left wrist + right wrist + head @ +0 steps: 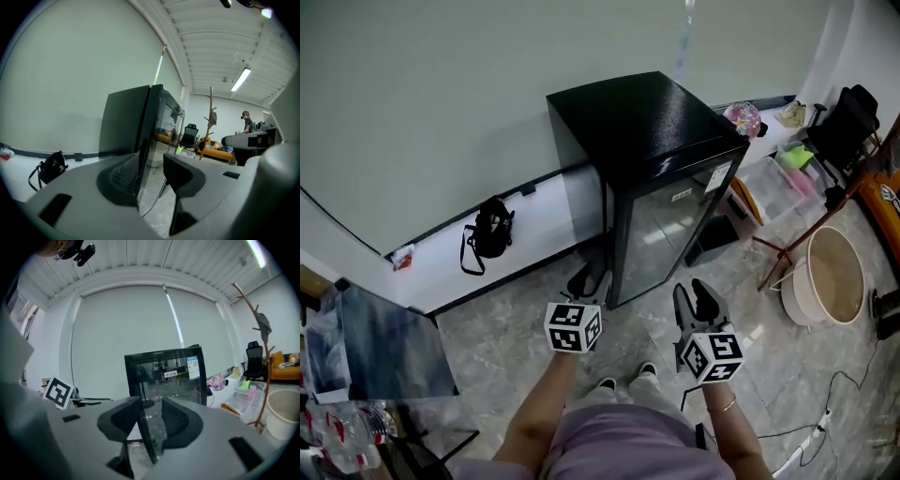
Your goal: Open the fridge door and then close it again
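My two grippers, left gripper (pixel 584 278) and right gripper (pixel 696 292), are both released and empty, facing one fridge (pixel 652 127) with its one door (pixel 661 234) closed.

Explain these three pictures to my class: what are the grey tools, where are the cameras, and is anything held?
No robot here: a person holds a hand tool in each hand. One picture comes from a camera on the person's head, looking down at the left tongs and right tongs, which point at a black fridge with its glass door shut. The other two come from cameras riding on each tool, looking along its tongs. Both tongs stand open and hold nothing; the fridge only shows beyond the gap. On the floor are a black bag and a beige basin.
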`<state>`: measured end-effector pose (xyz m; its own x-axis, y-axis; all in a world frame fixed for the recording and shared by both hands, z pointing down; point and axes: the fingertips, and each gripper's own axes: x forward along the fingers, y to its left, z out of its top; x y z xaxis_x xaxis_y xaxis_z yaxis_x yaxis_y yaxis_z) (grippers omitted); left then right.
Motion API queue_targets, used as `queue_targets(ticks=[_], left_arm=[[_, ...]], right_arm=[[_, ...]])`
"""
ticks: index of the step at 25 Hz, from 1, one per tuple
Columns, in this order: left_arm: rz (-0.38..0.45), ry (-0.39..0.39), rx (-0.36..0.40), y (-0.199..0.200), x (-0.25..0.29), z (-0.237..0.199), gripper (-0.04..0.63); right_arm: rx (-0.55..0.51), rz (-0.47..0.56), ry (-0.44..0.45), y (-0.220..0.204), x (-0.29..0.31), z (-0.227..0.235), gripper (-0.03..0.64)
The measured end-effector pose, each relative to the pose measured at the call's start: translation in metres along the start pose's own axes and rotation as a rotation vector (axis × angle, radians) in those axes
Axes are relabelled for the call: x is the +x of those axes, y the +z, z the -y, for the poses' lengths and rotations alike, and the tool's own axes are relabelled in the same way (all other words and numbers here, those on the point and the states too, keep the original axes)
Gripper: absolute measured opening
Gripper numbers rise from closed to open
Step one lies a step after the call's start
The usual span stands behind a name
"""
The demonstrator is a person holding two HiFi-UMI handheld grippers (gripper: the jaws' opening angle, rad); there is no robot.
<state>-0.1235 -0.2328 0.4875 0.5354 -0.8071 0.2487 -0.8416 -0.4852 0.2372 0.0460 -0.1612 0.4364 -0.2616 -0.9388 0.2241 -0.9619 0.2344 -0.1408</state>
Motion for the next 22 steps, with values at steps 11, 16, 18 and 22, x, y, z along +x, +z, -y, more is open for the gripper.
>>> queue_targets(ticks=[11,16,18,22], left_arm=[[-0.025,0.151,-0.034,-0.016,0.035,-0.013,0.153],[-0.033,0.153,-0.015,-0.023,0.055,-0.012,0.156],[-0.036,0.151,-0.018,-0.026,0.064,-0.014,0.156],[-0.053,0.148,-0.03,-0.033,0.083,-0.017,0.156]], right_arm=[[-0.048,-0.05,0.222,0.006,0.065,0.009,0.14],[-0.064,-0.085,0.292,-0.002,0.085,0.006,0.14],[-0.068,-0.098,0.312,-0.005,0.092,0.005,0.14],[-0.069,-0.124,0.337,-0.013,0.102,0.006,0.14]])
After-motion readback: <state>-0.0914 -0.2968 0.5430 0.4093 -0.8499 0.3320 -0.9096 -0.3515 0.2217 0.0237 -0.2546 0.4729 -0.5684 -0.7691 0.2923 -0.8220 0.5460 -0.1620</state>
